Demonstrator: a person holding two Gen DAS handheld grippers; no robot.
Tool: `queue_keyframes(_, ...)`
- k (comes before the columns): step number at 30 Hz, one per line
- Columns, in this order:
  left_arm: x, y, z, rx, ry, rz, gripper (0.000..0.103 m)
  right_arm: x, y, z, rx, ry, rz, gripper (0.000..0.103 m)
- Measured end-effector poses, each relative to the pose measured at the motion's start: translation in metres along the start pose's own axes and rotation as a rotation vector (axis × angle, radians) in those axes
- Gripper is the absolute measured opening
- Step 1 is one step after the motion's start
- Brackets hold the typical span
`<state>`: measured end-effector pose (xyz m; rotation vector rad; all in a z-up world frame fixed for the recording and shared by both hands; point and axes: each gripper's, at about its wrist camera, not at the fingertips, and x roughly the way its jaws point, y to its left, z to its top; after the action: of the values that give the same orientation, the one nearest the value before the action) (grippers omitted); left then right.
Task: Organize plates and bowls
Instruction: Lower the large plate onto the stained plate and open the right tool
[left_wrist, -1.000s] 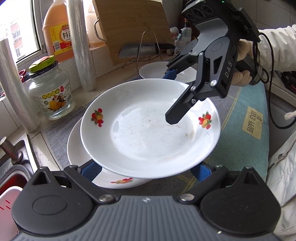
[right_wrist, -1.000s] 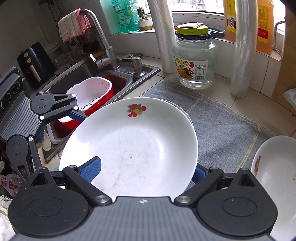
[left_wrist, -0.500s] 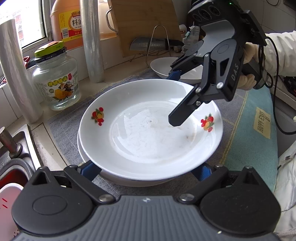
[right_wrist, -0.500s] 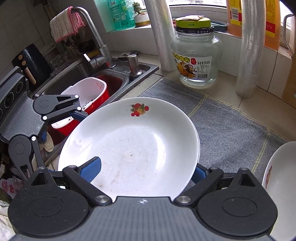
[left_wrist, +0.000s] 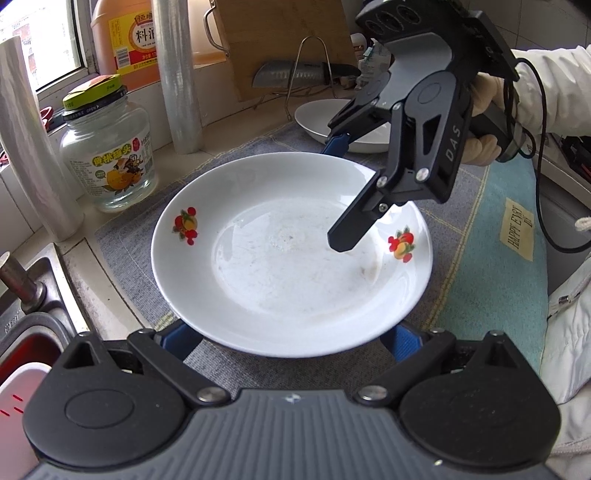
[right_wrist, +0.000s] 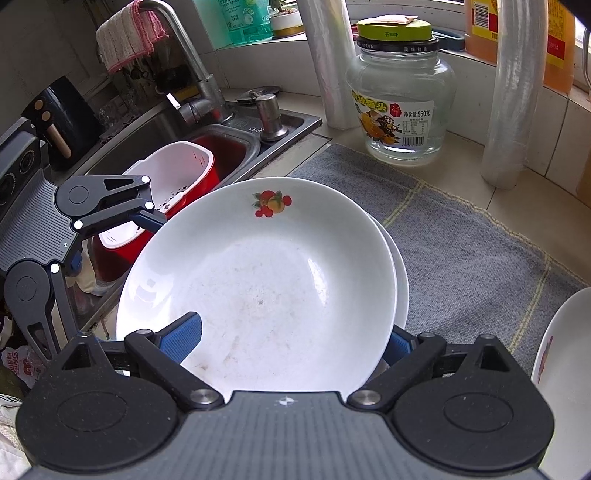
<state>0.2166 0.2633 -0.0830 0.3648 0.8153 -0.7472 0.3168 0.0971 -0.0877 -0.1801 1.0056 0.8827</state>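
A white plate with fruit motifs (left_wrist: 291, 266) lies stacked on a second white plate whose rim shows at the right in the right wrist view (right_wrist: 400, 280). My right gripper (left_wrist: 341, 192) straddles the top plate's far rim, one finger over the plate (left_wrist: 351, 225) and one blue-padded finger (left_wrist: 338, 142) outside. In its own view the top plate (right_wrist: 258, 284) sits between its blue pads (right_wrist: 183, 334). My left gripper (left_wrist: 288, 338) is open, its blue pads either side of the plate's near rim. A white bowl (left_wrist: 332, 123) sits behind.
A grey mat (left_wrist: 122, 236) covers the counter. A glass jar (left_wrist: 107, 155), foil rolls (left_wrist: 177, 74), an oil bottle (left_wrist: 125, 40), a cutting board and a knife (left_wrist: 295, 74) on a rack stand behind. The sink (right_wrist: 166, 155) with a red-and-white basket lies left.
The top plate has come down onto the lower plate and now covers it. Both grippers moved with it, and the view has shifted nearer the counter.
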Motion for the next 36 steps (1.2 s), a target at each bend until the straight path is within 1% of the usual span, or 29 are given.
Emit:
queue_keyframes(4, 0.001, 0.0, -0.001, 0.004, 0.022, 0.013, 0.1, 0.007, -0.001, 0.0, -0.002, 0.013, 0.009, 0.1)
queue_keyframes(6, 0.002, 0.003, -0.002, -0.014, 0.037, 0.013, 0.099, 0.009, -0.001, 0.001, 0.001, 0.019, 0.01, 0.101)
queue_keyframes(9, 0.002, 0.007, -0.003, -0.048, 0.034, -0.003, 0.099, 0.011, 0.0, 0.002, 0.002, 0.019, 0.008, 0.102)
queue_keyframes(14, 0.004, 0.005, -0.003, -0.033, 0.039, 0.011, 0.099, 0.012, 0.0, 0.004, 0.019, 0.028, 0.007, 0.103)
queue_keyframes(18, 0.004, 0.005, -0.003, -0.043, 0.04, 0.008, 0.099, 0.013, 0.003, 0.007, 0.032, 0.043, -0.016, 0.103)
queue_keyframes(24, 0.003, 0.007, -0.003, -0.039, 0.044, 0.011, 0.099, 0.015, 0.005, 0.015, 0.081, 0.088, -0.047, 0.103)
queue_keyframes(27, 0.001, 0.007, -0.003, -0.031, 0.045, 0.017, 0.1, 0.014, 0.004, 0.015, 0.096, 0.101, -0.041, 0.103)
queue_keyframes(36, 0.0, 0.006, -0.003, -0.032, 0.051, 0.011, 0.1, 0.005, 0.004, 0.011, 0.121, 0.099, -0.021, 0.103)
